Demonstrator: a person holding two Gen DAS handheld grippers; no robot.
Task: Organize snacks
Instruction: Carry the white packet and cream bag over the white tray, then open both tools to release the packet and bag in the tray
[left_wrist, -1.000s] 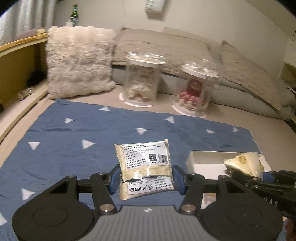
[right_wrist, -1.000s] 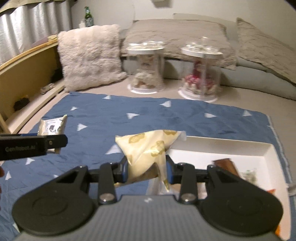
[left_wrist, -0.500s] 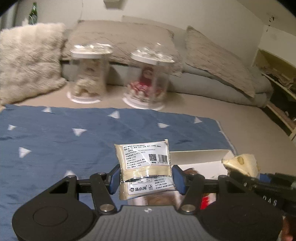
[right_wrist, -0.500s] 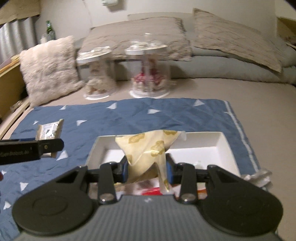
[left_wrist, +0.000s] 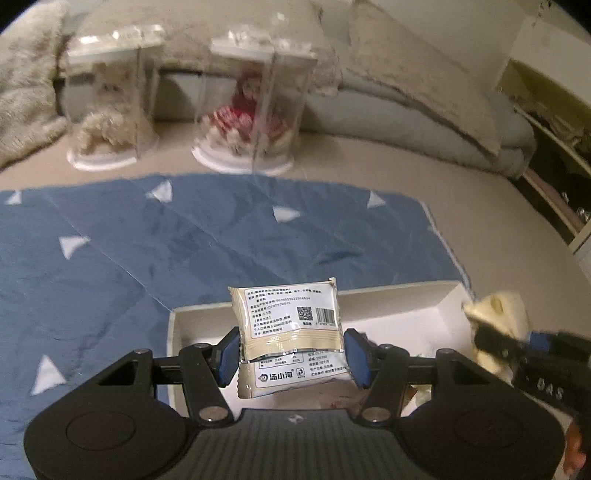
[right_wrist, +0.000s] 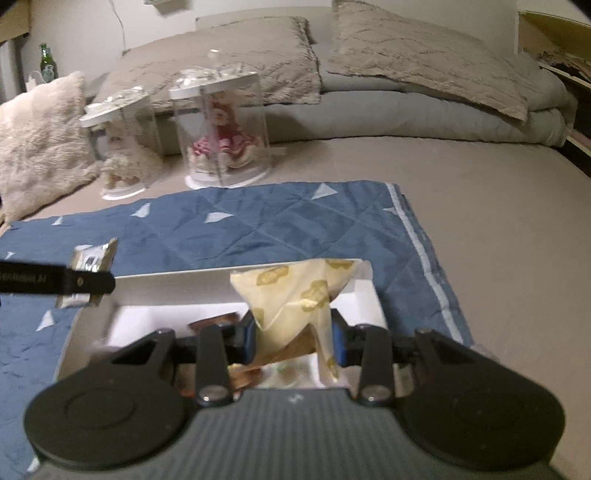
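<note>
My left gripper (left_wrist: 293, 356) is shut on a beige snack packet with a white label (left_wrist: 288, 317) and holds it above the left part of a white tray (left_wrist: 399, 295). My right gripper (right_wrist: 295, 338) is shut on a pale yellow snack bag (right_wrist: 295, 295) and holds it over the right part of the white tray (right_wrist: 166, 280). The tray lies on a blue quilted mat (right_wrist: 258, 225) and holds brown wrappers (right_wrist: 214, 321). The left gripper with its packet also shows in the right wrist view (right_wrist: 88, 273). The right gripper with its bag also shows in the left wrist view (left_wrist: 495, 325).
Two clear display domes with dolls (left_wrist: 255, 107) (left_wrist: 110, 103) stand on the bed behind the mat. Grey pillows (right_wrist: 424, 55) and a folded duvet lie at the back. A fluffy cushion (right_wrist: 37, 140) is at the left. A shelf (left_wrist: 554, 177) edges the right side.
Both grippers have moved right and forward with their packets, from over the blue mat to over the white tray. Their grips have not changed.
</note>
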